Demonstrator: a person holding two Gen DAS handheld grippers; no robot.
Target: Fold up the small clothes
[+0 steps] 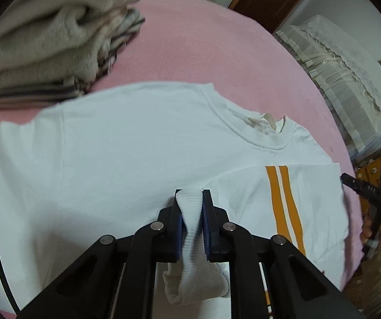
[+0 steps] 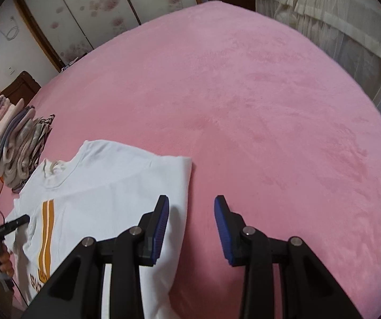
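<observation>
A small white sweatshirt (image 1: 126, 143) with two orange stripes (image 1: 283, 202) lies on the pink bedspread, one sleeve folded across its chest. My left gripper (image 1: 192, 194) is shut on the ribbed white cuff (image 1: 194, 239), which hangs down between its blue pads. In the right wrist view the same sweatshirt (image 2: 105, 186) lies at the lower left. My right gripper (image 2: 191, 204) stands open over the shirt's right edge, its left finger above the cloth and its right finger above bare bedspread; nothing is between the pads.
A stack of folded clothes (image 1: 46, 42) sits at the back left, also seen as the pile (image 2: 17, 138) beside the shirt. The pink bedspread (image 2: 256, 106) stretches wide to the right. A frilled white bed cover (image 2: 336, 21) lies beyond. A hand holding the other gripper's handle (image 1: 376, 204) shows at the right.
</observation>
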